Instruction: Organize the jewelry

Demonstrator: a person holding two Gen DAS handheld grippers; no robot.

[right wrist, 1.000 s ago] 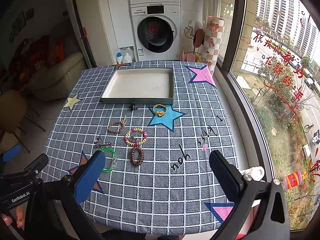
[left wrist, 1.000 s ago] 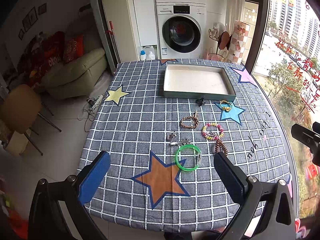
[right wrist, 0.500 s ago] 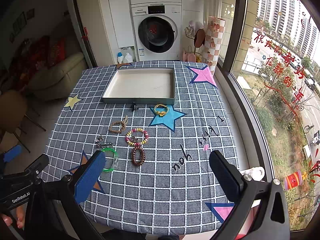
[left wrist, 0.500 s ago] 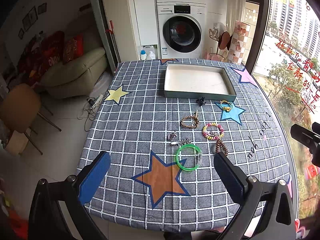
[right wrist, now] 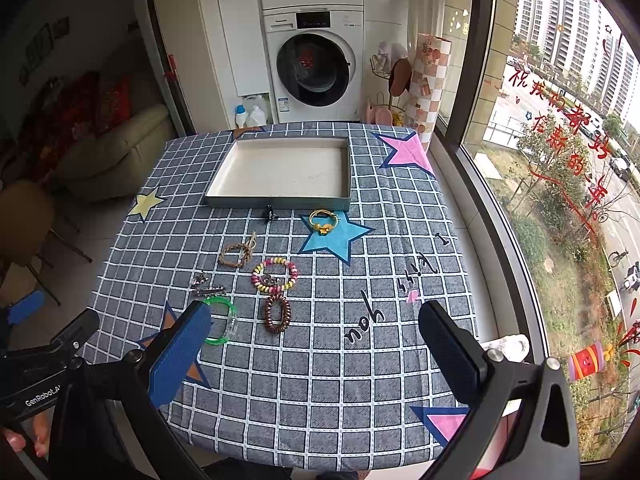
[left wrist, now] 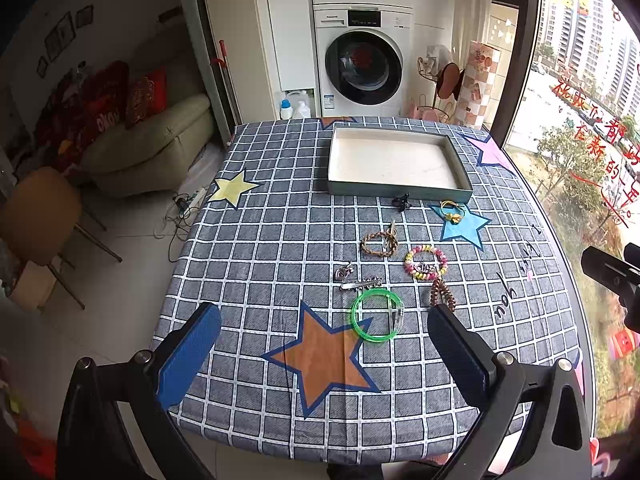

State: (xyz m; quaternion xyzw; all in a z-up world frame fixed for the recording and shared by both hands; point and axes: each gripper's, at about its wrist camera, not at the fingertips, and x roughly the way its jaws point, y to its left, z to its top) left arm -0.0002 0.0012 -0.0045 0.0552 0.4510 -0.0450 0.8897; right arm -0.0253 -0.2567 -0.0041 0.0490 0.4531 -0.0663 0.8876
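Note:
An empty grey tray (left wrist: 400,192) (right wrist: 280,202) stands at the table's far side. In front of it lie several pieces: a green bangle (left wrist: 376,315) (right wrist: 224,322), a brown coil bracelet (left wrist: 442,300) (right wrist: 277,313), a pink-yellow bead bracelet (left wrist: 426,262) (right wrist: 275,275), a braided bracelet (left wrist: 378,243) (right wrist: 235,255), a silver clip (left wrist: 360,284) (right wrist: 208,291), a gold bracelet (left wrist: 452,210) (right wrist: 324,221) and a small black piece (left wrist: 401,202) (right wrist: 270,212). My left gripper (left wrist: 324,352) and right gripper (right wrist: 314,350) are both open and empty, above the table's near edge.
The table has a grey checked cloth (left wrist: 280,240) with coloured stars. A washing machine (left wrist: 362,60) stands behind it, a sofa (left wrist: 152,152) and a chair (left wrist: 40,216) to the left, a window (right wrist: 560,120) along the right edge.
Both views shift only slightly; the right gripper has crept a little to the left. Nothing on the table has moved.

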